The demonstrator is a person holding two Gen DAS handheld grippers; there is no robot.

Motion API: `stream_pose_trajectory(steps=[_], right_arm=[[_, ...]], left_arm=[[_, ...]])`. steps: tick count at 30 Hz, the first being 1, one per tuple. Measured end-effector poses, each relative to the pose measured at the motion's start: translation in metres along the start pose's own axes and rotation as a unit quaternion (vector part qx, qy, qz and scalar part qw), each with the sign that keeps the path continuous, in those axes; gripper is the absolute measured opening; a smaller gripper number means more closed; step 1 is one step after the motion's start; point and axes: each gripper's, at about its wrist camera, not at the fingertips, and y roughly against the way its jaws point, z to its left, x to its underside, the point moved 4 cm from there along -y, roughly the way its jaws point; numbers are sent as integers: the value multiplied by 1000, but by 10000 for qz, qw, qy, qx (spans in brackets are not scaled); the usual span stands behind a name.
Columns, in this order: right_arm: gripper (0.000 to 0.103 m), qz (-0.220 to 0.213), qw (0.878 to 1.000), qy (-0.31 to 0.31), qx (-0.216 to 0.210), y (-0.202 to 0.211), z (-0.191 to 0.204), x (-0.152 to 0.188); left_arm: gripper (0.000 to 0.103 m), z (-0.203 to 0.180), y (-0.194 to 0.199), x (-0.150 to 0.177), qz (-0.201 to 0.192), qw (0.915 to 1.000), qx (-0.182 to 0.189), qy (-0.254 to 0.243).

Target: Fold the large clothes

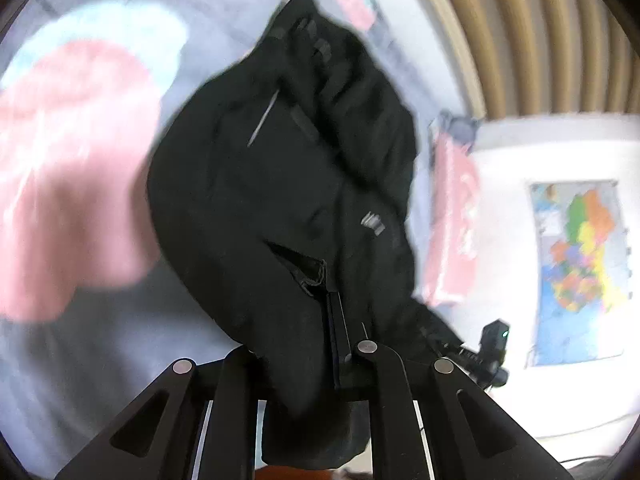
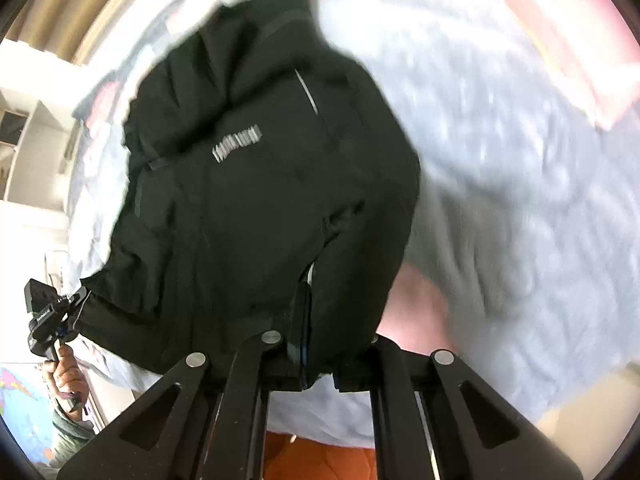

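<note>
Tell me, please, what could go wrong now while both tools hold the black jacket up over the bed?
1. The black jacket hangs bunched, and each tool, left and right, pinches only a narrow edge, so the heavy cloth may slip out.
2. Both views are blurred from fast motion; a swing could make it land crumpled on the grey bedsheet.
3. It might drop onto the pink garment nearby and tangle.

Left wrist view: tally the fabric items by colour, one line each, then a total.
Black: 1, the black jacket, clamped in the left gripper.
Pink: 2, the large pink cloth at left and the pink cloth at right, both blurred.
Pale grey: 1, the bed sheet beneath them.
Total: 4
</note>
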Motion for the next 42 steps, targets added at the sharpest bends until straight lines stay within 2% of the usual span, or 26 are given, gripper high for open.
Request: stream_pose_trajectory(steps=[4, 9, 14, 20, 25, 30, 32, 36, 39, 42], right_arm=[[9, -397, 9991, 106, -116, 31, 18, -41], [9, -918, 9948, 391, -179, 65, 50, -100], [9, -1381, 9890, 514, -104, 84, 78, -164], [10, -1490, 9877, 452, 114, 72, 94, -251], [10, -1258, 9910, 313, 319, 16, 97, -331], [10, -851, 9929, 350, 753, -72, 91, -381], [10, -650, 9924, 413, 961, -110, 88, -392], [11, -243, 9909, 488, 1229, -180, 80, -400], [12, -157, 9906, 450, 1283, -203, 74, -402], [12, -144, 9909, 506, 1235, -201, 72, -402]], left_arm=[[13, -22, 20, -36, -313, 9988, 386, 7], [13, -53, 49, -82, -659, 9961, 522, -283], [13, -91, 48, -141, -885, 9932, 582, -487], [15, -124, 23, -227, -1093, 9915, 485, -511], [16, -114, -29, -296, -1123, 9930, -3, -366], [17, -67, -107, -349, -904, 9928, -785, -27], [18, -48, -135, -358, -746, 9916, -1057, -20], [18, -21, -176, -366, -553, 9901, -1287, -55], [18, -14, -188, -366, -547, 9885, -1379, -277], [18, -19, -185, -366, -435, 9884, -1390, -435]])
